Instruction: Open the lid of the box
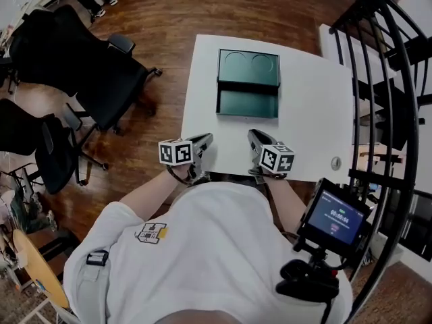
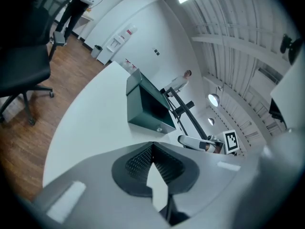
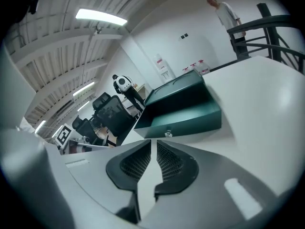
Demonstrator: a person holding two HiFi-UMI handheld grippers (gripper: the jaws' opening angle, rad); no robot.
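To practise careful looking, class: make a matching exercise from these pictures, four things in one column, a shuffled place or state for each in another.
1 dark green rectangular box
2 left tongs
3 black swivel office chairs
4 small round silver disc

a on the wooden floor
b near the white table's right edge
c lid open
d empty, at the table's near edge

Pairs: 1c, 2d, 3a, 4b.
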